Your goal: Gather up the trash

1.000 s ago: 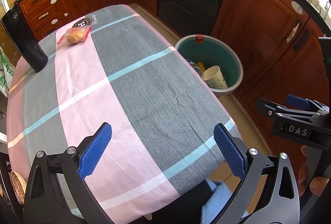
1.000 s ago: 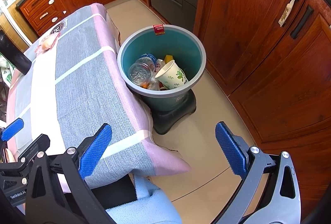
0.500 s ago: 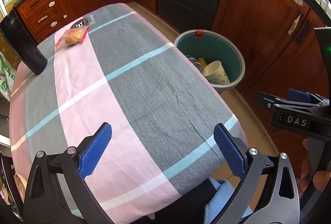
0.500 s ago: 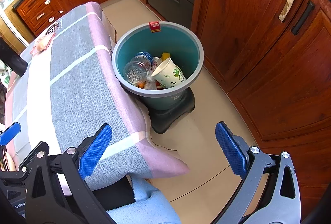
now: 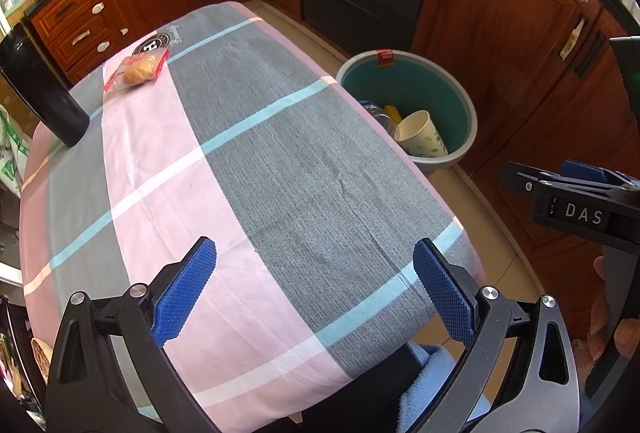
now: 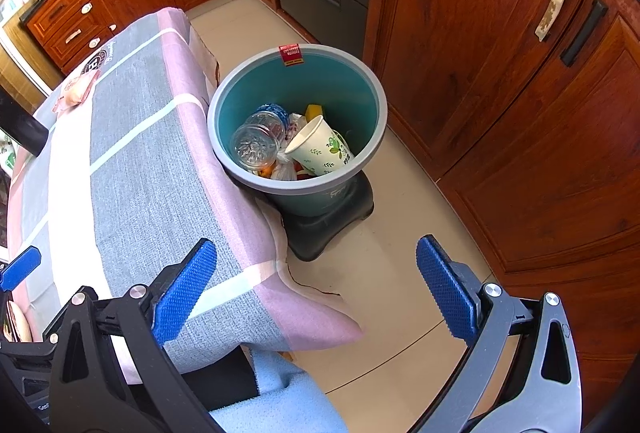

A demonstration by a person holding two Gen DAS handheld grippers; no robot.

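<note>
Wooden kitchen cabinets [image 5: 500, 13] surround a table [image 5: 280, 173] covered in a checked cloth. Near its far corner lies a wrapped snack [image 5: 138, 69]. Just off the table's right edge, a teal bin [image 6: 298, 121] holds a paper cup [image 6: 318, 147] and a plastic bottle [image 6: 260, 137]. Both the left gripper [image 5: 314, 289] and the right gripper [image 6: 316, 289] are spread wide, grasping nothing.

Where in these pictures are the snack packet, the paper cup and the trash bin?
snack packet [image 5: 137, 69], left wrist view, centre of the wrapper.
paper cup [image 6: 323, 149], right wrist view, its printed side.
trash bin [image 6: 376, 93], right wrist view, grey rim.
</note>
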